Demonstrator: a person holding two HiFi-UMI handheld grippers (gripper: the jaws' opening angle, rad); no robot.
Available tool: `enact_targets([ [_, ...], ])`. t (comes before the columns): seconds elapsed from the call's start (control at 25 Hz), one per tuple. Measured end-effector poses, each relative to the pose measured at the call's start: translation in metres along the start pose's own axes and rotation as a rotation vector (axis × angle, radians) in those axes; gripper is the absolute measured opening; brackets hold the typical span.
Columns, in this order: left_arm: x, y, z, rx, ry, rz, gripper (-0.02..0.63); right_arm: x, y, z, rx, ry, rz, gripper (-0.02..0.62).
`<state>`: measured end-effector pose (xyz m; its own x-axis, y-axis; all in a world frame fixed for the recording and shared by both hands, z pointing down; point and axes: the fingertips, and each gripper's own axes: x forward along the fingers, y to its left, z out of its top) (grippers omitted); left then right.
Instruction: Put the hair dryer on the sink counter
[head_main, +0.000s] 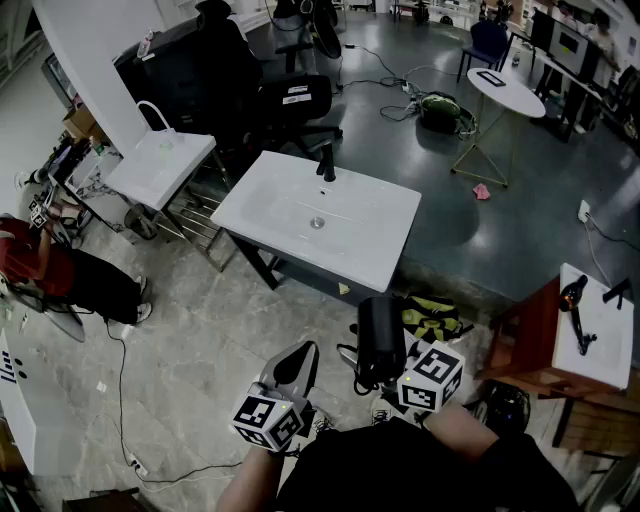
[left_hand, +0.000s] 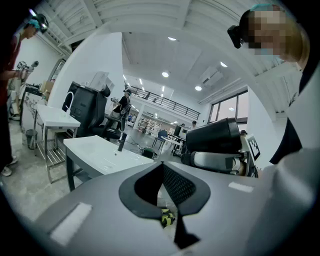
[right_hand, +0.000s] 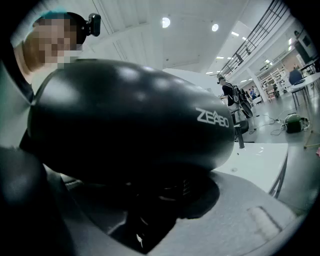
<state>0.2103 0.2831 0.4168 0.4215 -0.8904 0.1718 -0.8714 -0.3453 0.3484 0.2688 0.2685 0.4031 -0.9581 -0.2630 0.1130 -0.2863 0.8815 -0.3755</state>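
The white sink counter with a black faucet stands a step ahead of me in the head view. My right gripper is shut on a black hair dryer, held near my body short of the counter's front edge. In the right gripper view the hair dryer fills the picture, with the sink counter beyond it. My left gripper is shut and holds nothing. The left gripper view shows the sink counter ahead and the hair dryer to its right.
A smaller white basin on a metal stand is left of the counter, with black office chairs behind. A yellow-black bag lies on the floor by the counter. A wooden side table is at right, a person in red at left.
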Motion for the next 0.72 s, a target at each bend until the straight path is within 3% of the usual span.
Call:
enact_targets([
  [0.72, -0.008, 0.015, 0.000, -0.009, 0.008, -0.018, 0.003, 0.017, 0.003, -0.006, 0.027, 0.013, -0.018, 0.184],
])
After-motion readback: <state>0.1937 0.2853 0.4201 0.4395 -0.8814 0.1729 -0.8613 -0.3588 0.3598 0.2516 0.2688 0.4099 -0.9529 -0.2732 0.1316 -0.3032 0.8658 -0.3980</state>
